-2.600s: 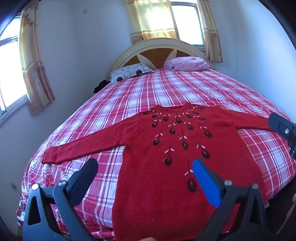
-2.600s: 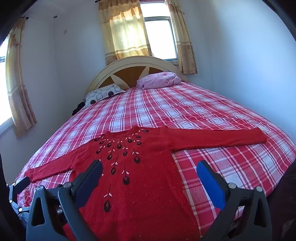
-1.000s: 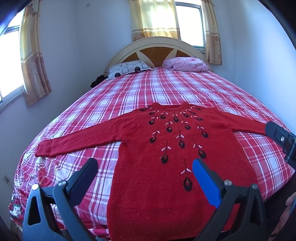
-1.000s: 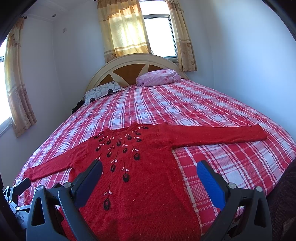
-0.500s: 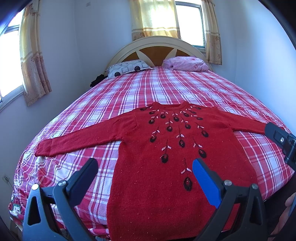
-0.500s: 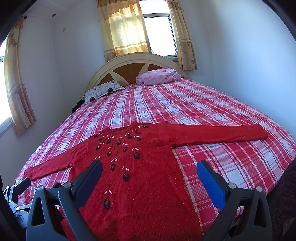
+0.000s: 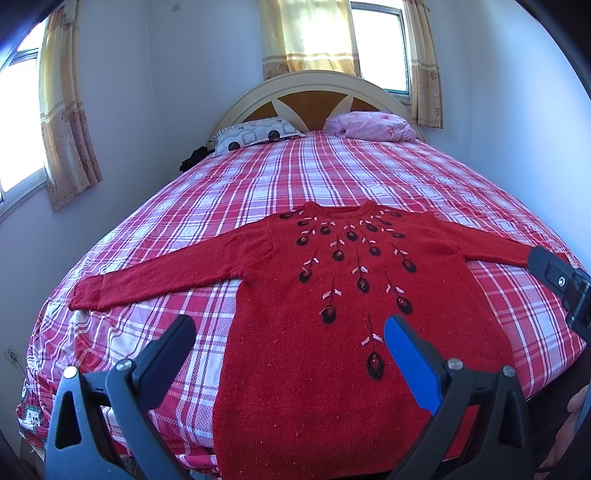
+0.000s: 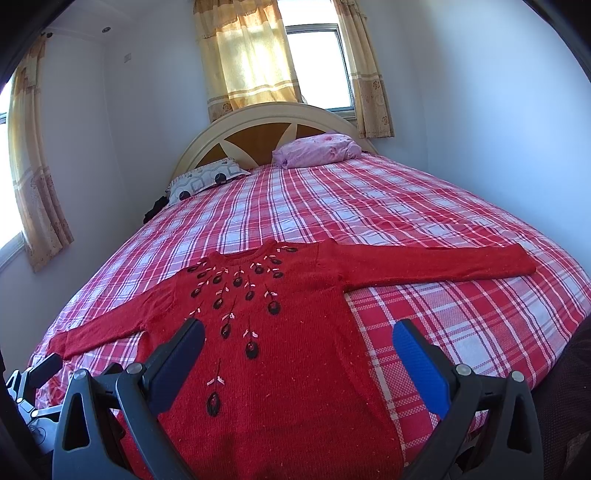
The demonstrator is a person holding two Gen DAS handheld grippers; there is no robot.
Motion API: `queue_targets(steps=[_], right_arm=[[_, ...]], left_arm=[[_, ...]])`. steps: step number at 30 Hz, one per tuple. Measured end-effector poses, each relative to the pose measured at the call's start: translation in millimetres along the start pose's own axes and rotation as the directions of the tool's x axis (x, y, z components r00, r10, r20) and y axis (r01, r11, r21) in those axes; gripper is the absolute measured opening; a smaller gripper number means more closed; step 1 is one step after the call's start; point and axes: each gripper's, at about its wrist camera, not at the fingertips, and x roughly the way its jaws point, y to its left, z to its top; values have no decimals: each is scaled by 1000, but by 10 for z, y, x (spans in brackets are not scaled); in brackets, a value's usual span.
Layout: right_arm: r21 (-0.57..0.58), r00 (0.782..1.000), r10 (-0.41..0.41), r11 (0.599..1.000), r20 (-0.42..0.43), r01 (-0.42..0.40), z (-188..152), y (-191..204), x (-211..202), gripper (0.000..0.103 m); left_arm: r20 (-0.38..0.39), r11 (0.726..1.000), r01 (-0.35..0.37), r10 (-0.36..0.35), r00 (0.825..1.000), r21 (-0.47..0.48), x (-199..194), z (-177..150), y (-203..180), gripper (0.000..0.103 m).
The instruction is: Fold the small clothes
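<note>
Sweater [image 7: 332, 302], red knit, spread flat and face up across the near half of the bed [image 7: 332, 173], neckline toward the headboard [image 7: 310, 99], hem at the near edge. Sleeves stretched straight out to either side, one cuff near the bed's left edge, the other near the right edge (best seen from the right wrist view [image 8: 436, 264]). Dark embroidered buds on stems fanning down from the collar across the chest.

Bed covered in a red, white and pale plaid sheet. Patterned pillow [image 7: 255, 134] and bunched pink pillow [image 7: 373, 125] lying at the head, side by side below the headboard. Yellow curtains [image 7: 310, 33] over the window behind.

Left gripper [image 7: 290, 332] held above the sweater's lower body, jaws spread wide, nothing between them, no contact with the cloth visible. Right gripper [image 8: 297, 339] likewise above the lower right side of the garment, jaws spread wide and empty. Tip of the right gripper showing at the right edge of the left wrist view, in front of the sleeve there.
</note>
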Motion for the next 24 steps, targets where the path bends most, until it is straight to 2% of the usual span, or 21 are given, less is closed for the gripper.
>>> queue_targets(steps=[24], right_arm=[[-3,999,1,1000,-33,-1,-35,12,71,102]], left_arm=[[-28,1000,13,-13,1000,-10,52,-41,2,103]])
